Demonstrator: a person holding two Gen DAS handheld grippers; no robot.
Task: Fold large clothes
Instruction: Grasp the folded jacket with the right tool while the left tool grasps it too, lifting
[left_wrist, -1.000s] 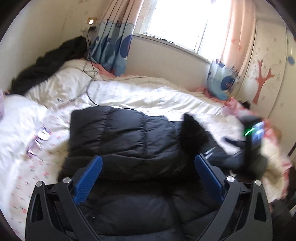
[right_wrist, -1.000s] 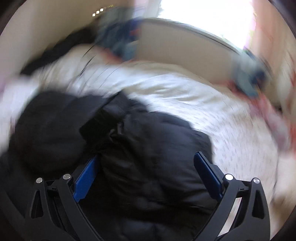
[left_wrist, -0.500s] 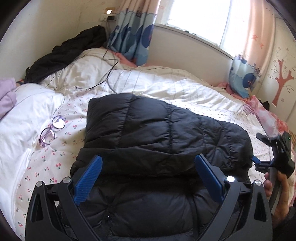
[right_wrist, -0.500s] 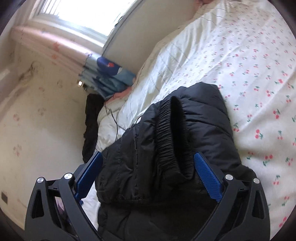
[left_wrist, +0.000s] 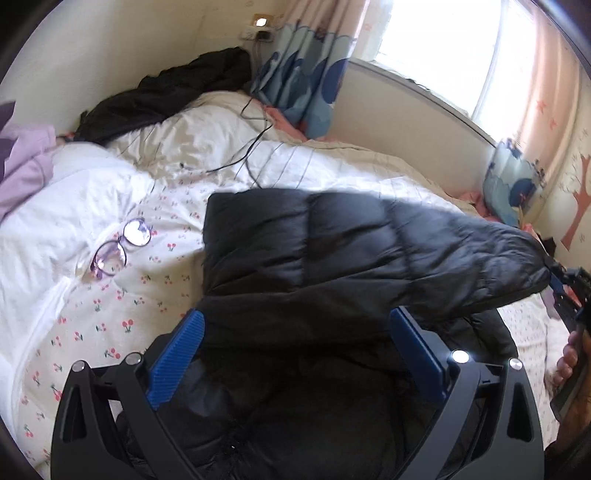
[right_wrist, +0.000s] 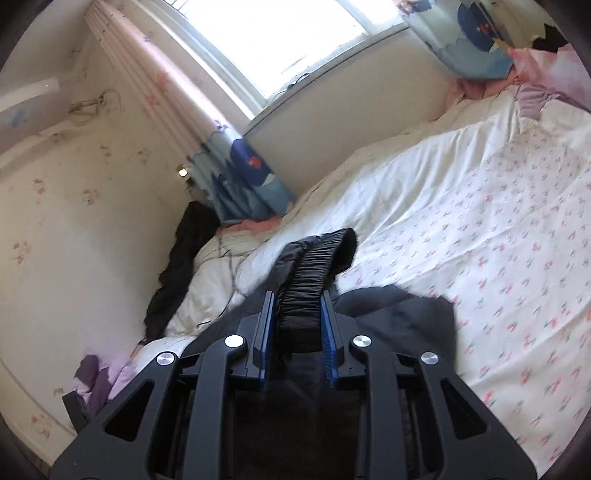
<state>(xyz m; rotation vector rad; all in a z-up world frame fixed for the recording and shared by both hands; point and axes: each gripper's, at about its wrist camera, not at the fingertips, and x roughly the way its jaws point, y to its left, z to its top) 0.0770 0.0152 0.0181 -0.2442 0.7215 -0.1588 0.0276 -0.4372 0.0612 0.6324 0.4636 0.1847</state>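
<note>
A black puffer jacket (left_wrist: 332, 258) lies on the cherry-print bed sheet (left_wrist: 122, 306). One sleeve (left_wrist: 461, 266) is stretched across it to the right and lifted at its end. My left gripper (left_wrist: 295, 343) is open and empty, hovering over the jacket's near part. My right gripper (right_wrist: 297, 325) is shut on the sleeve's ribbed cuff (right_wrist: 314, 266) and holds it above the bed; it also shows at the right edge of the left wrist view (left_wrist: 565, 291).
Glasses (left_wrist: 118, 247) lie on the sheet left of the jacket. A cable (left_wrist: 251, 147) trails over the white duvet. Another dark garment (left_wrist: 162, 96) is heaped at the wall, purple cloth (left_wrist: 22, 162) at far left. Curtains (left_wrist: 303, 70) and a window are behind.
My right gripper has closed on the sleeve cuff and lifted it off the jacket. The left gripper has shifted slightly and stays open.
</note>
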